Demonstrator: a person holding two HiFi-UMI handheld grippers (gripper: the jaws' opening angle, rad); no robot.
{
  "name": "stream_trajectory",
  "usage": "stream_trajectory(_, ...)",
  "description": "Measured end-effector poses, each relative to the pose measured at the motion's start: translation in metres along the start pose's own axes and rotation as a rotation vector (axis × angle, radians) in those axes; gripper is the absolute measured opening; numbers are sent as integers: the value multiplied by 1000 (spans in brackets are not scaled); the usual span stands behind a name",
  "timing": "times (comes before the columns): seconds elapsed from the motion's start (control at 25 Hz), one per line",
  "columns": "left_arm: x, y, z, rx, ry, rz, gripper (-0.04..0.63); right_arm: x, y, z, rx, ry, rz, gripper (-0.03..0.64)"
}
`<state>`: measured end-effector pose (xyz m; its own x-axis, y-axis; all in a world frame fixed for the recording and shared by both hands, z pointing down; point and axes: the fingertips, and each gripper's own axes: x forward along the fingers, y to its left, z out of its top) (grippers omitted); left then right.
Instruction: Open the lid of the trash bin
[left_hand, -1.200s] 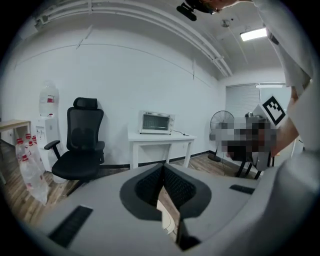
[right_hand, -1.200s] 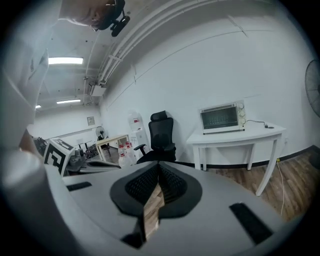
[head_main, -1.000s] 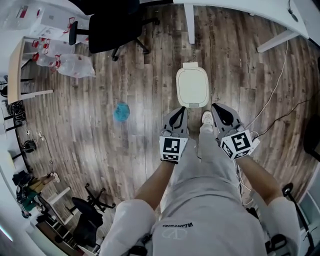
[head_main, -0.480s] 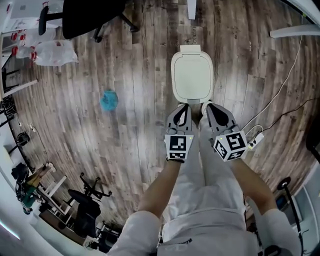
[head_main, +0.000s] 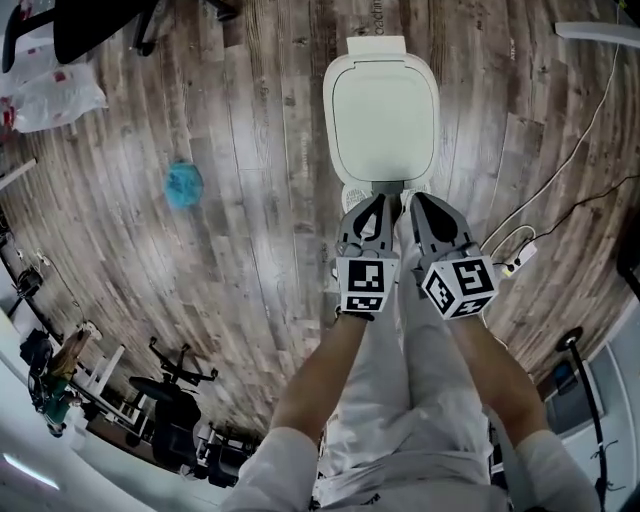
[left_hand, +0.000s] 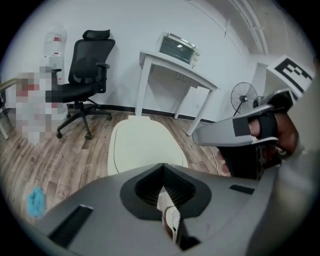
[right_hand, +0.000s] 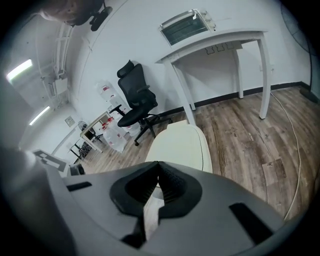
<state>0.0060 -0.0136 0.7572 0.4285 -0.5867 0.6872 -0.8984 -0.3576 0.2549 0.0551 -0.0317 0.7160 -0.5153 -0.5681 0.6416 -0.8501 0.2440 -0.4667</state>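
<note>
- Your left claw (head_main: 377, 203) and right claw (head_main: 416, 202) are both closed and hold nothing.
- The cream, rounded plastic trash bin (head_main: 383, 150) stands on the wooden floor (head_main: 250, 200) just ahead, with its lid (head_main: 385, 90) down.
- Hook the near rim with one claw tip and lift steadily.

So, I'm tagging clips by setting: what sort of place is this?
Probably an office or lab room: black office chair, white desk bearing a toaster oven, lidded trash bin.

Cream bin lid (head_main: 385, 110), grey-brn wood-grain floor (head_main: 250, 260), teal wad (head_main: 184, 185), blk chair (left_hand: 85, 65), wht table (left_hand: 172, 64)
</note>
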Motion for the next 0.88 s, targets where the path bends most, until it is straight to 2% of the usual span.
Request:
stream_trajectory(0.4, 32, -3, -34, -10, 38, -19, 0, 22, -16, -33, 48, 14, -14, 17)
stream_trajectory(0.88, 42, -6, -49, -27, 48, -6, 0, 29, -21, -47, 69, 22, -6, 17)
